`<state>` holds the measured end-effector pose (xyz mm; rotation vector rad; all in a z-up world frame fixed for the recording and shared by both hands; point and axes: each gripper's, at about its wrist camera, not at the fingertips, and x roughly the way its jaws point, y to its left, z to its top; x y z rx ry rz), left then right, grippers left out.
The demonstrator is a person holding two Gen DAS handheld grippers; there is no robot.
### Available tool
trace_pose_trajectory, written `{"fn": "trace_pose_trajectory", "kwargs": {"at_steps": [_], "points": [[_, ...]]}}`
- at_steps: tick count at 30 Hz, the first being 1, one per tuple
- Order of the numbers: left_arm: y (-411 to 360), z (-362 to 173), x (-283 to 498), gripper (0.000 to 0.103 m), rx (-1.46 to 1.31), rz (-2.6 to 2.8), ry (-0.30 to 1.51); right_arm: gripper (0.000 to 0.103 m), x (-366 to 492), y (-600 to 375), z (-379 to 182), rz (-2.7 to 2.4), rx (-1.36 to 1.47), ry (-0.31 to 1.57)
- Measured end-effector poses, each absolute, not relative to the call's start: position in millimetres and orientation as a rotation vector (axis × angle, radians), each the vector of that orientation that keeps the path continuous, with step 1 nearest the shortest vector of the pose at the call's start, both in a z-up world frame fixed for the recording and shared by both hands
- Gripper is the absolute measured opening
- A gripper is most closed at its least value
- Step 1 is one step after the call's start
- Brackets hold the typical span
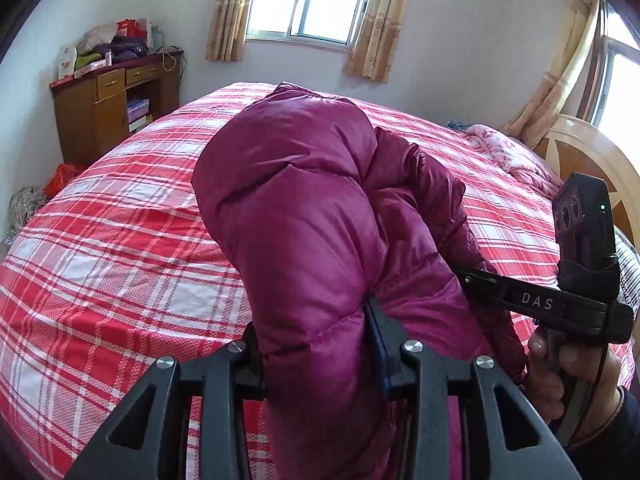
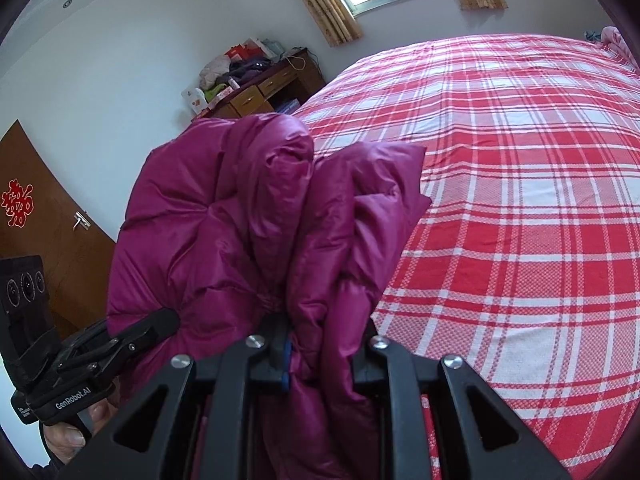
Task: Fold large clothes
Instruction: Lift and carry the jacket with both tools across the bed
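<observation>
A magenta puffer jacket [image 1: 304, 208] is bunched and held up over the red plaid bed [image 1: 120, 240]. My left gripper [image 1: 320, 364] is shut on a thick fold of the jacket at the bottom of the left wrist view. My right gripper [image 2: 324, 356] is shut on another fold of the jacket [image 2: 224, 216] in the right wrist view. The two grippers are close together. The right gripper [image 1: 464, 276] enters the left wrist view from the right, its tips buried in the jacket. The left gripper [image 2: 168, 320] shows at lower left in the right wrist view, pressed into the jacket.
The bed [image 2: 520, 200] stretches away under the jacket. A pink quilt [image 1: 516, 156] lies by the wooden headboard [image 1: 588, 160]. A cluttered wooden desk [image 1: 108, 108] stands against the far wall. A brown door [image 2: 44, 216] is at the left. Bags [image 1: 60, 178] lie on the floor.
</observation>
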<state>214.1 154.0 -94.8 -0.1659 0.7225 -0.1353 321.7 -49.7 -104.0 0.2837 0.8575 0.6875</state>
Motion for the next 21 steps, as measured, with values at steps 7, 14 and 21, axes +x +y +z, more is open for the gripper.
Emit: {"fn": "trace_pose_trajectory", "kwargs": {"at_steps": [7, 14, 21], "points": [[158.7, -104.8, 218.5, 0.039, -0.159, -0.126, 0.739, 0.022, 328.3, -42.8, -114.6, 0.671, 0.266, 0.871], [165.0, -117.9, 223.6, 0.039, -0.168, -0.117, 0.763, 0.022, 331.6, -43.2, -122.7, 0.655, 0.263, 0.889], [169.5, -132.1, 227.4, 0.044, -0.175, -0.103, 0.790, 0.022, 336.3, -43.9, -131.6, 0.635, 0.267, 0.907]]}}
